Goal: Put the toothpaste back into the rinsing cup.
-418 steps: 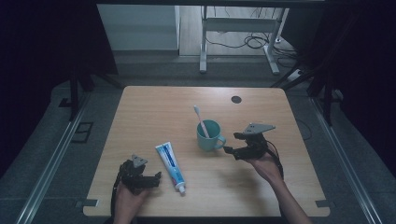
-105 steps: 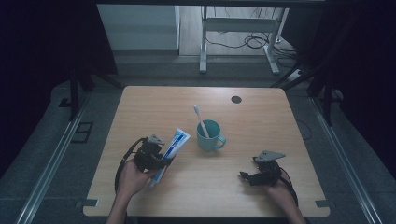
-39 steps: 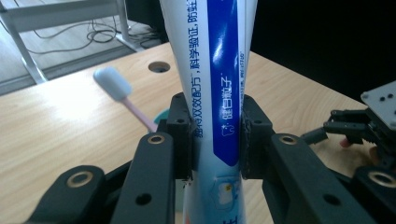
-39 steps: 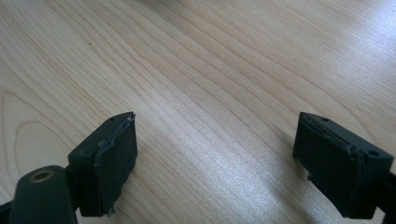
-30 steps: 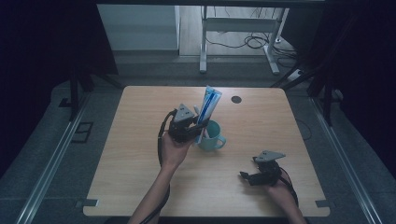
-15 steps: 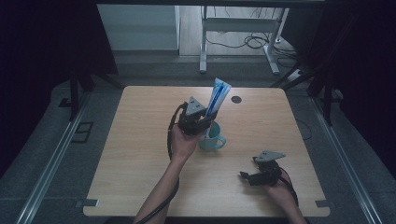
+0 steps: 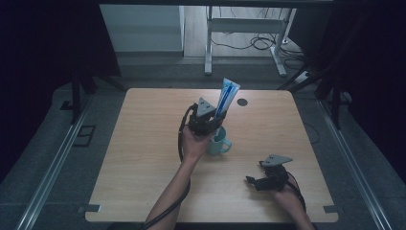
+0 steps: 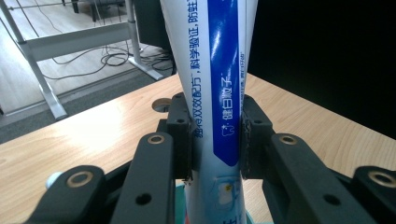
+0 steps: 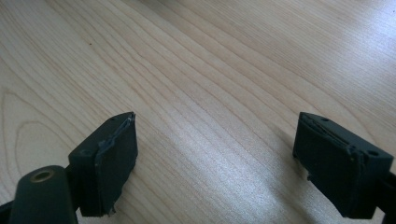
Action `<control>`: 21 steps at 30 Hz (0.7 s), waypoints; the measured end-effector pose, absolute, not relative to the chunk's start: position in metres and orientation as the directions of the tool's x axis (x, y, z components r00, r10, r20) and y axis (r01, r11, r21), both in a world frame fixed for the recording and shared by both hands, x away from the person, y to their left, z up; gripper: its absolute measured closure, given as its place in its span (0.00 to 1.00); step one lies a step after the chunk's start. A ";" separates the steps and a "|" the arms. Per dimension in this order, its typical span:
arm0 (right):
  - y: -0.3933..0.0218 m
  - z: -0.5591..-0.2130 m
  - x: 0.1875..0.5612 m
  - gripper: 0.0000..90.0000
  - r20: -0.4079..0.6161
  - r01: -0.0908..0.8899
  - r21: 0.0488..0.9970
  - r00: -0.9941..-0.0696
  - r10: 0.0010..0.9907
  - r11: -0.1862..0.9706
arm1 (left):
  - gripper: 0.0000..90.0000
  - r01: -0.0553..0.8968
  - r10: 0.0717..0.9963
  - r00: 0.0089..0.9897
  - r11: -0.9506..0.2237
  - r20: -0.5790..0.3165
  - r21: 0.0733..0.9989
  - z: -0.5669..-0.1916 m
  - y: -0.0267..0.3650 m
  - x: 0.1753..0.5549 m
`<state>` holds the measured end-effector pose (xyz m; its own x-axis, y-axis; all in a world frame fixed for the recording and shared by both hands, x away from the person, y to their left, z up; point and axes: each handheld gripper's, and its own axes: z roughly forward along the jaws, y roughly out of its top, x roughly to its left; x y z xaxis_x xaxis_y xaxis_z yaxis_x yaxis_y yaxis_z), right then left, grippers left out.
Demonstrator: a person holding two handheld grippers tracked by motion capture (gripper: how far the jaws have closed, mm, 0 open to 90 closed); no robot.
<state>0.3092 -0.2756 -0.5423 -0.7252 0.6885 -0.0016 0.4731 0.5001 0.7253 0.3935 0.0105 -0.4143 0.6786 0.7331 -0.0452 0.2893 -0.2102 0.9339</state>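
White-and-blue plastic toothpaste tube point(image 7: 227, 97) stands nearly upright, clamped between the left gripper's point(image 7: 214, 125) fingers point(image 8: 180, 135), both pads pressed on its sides, directly above the teal ceramic mug point(image 7: 219, 143) near the middle of the light wooden table point(image 7: 143, 158). The tube's lower end sits at the mug's mouth, though whether it is already inside I cannot tell. Step in hand, by my reading: standing the tube in the mug. Next move calls for a straight descent, then letting go so the tube leans on the rim. The right gripper point(image 7: 255, 182) rests on the table with fingers point(image 9: 109, 158) spread wide, holding nothing. Compared with half a second ago, the tube has shifted slightly toward the mug's centre; the right gripper is unchanged.
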 end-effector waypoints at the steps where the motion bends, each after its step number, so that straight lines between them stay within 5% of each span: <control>1: -0.276 -0.542 0.309 0.16 -0.001 0.473 0.725 -0.725 0.689 0.500 | 0.79 0.293 0.734 0.677 -0.206 -0.050 0.934 -0.416 0.011 0.394; 21: -0.276 -0.542 0.309 0.16 0.000 0.474 0.725 -0.726 0.688 0.500 | 0.78 0.340 0.752 0.656 -0.211 -0.070 0.917 -0.449 0.007 0.394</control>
<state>0.3091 -0.2756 -0.5422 -0.7257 0.6880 0.0002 0.4738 0.4995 0.7253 0.3945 0.0066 -0.4495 0.6556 0.7519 -0.0705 0.3400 -0.2106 0.9166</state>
